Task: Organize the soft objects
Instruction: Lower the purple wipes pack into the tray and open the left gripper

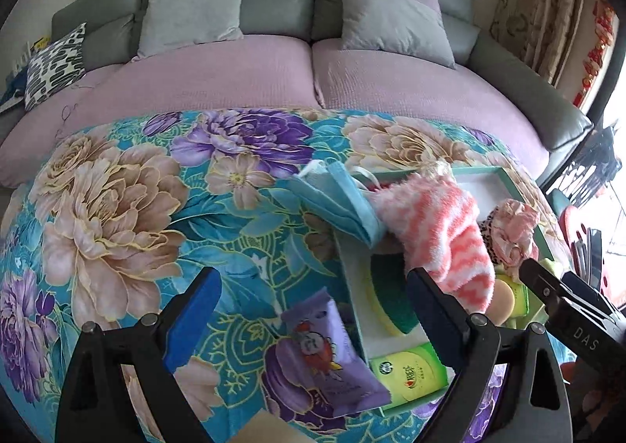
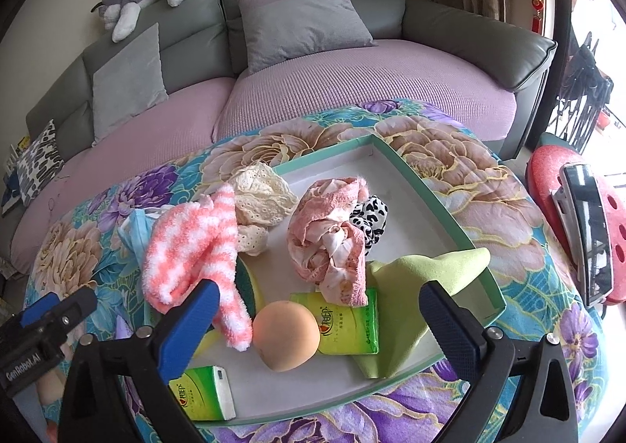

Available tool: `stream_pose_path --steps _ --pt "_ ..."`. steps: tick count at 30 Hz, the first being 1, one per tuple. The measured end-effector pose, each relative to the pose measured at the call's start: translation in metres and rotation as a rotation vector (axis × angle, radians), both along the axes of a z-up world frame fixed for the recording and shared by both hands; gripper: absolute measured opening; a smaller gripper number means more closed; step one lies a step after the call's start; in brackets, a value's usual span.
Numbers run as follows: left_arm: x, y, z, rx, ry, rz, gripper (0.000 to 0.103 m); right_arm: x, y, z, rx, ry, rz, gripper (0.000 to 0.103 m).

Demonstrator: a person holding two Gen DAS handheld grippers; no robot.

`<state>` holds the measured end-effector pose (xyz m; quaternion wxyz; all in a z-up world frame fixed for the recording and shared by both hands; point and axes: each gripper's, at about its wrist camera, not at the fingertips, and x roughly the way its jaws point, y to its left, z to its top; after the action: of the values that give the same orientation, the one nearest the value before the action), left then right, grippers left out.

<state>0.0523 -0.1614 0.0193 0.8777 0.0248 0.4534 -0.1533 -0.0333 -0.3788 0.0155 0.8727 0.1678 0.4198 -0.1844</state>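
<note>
**Over the floral cloth: both grippers empty**

Beside the tray (image 1: 354, 278), only the left wrist view shows a purple packet (image 1: 332, 349) between the wide-apart left gripper (image 1: 313, 310). Only the right view shows the peach sponge ball (image 2: 285, 333) inside, under the spread, empty right gripper (image 2: 319, 310).
</note>
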Motion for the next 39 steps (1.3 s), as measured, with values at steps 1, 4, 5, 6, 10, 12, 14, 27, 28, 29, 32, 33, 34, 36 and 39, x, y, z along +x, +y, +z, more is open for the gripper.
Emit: stream_pose_path --steps 1,4,5,6,10,12,14,27,28,29,32,33,34,36,39 --pt "0.004 0.006 -0.001 -0.007 0.006 0.020 0.095 0.000 0.001 0.000 -0.002 0.003 0.003 0.103" --pt "0.011 0.023 -0.009 -0.014 0.050 0.076 0.095 0.002 0.003 -0.001 -0.010 0.010 0.012 0.103" --pt "0.013 0.026 -0.015 -0.017 0.077 0.087 0.095 0.003 0.005 -0.001 -0.013 0.012 0.015 0.103" --pt "0.015 0.029 -0.022 -0.032 0.119 0.092 0.095 0.003 0.006 -0.001 -0.016 0.013 0.018 0.103" --pt "0.020 0.034 -0.049 -0.144 0.275 0.101 0.095 0.003 0.007 -0.001 -0.022 0.021 0.024 0.103" --pt "0.019 0.034 -0.057 -0.171 0.315 0.104 0.095 0.003 0.008 -0.001 -0.022 0.022 0.025 0.103" --pt "0.017 0.033 -0.059 -0.180 0.325 0.107 0.095 0.003 0.008 -0.001 -0.022 0.024 0.025 0.103" --pt "0.012 0.023 -0.078 -0.274 0.424 0.069 0.036 -0.005 0.010 0.003 -0.014 0.018 0.021 0.103" --pt "0.011 0.023 -0.078 -0.272 0.423 0.067 0.033 -0.006 0.010 0.002 -0.012 0.018 0.020 0.103" --pt "0.011 0.023 -0.077 -0.275 0.421 0.063 0.030 -0.007 0.011 0.001 -0.009 0.019 0.020 0.103" --pt "0.006 0.028 -0.071 -0.269 0.398 0.061 0.026 -0.011 0.011 -0.001 -0.001 0.022 0.019 0.103" --pt "0.005 0.030 -0.066 -0.262 0.380 0.061 0.025 -0.013 0.010 -0.001 0.001 0.021 0.017 0.103" --pt "0.003 0.033 -0.060 -0.264 0.357 0.058 0.024 -0.014 0.010 -0.001 0.003 0.020 0.015 0.103" --pt "-0.001 0.037 -0.044 -0.284 0.313 0.047 0.024 -0.016 0.009 -0.001 0.006 0.019 0.010 0.103" --pt "-0.002 0.038 -0.027 -0.322 0.262 0.016 0.024 -0.018 0.006 -0.002 0.013 0.019 -0.001 0.103"
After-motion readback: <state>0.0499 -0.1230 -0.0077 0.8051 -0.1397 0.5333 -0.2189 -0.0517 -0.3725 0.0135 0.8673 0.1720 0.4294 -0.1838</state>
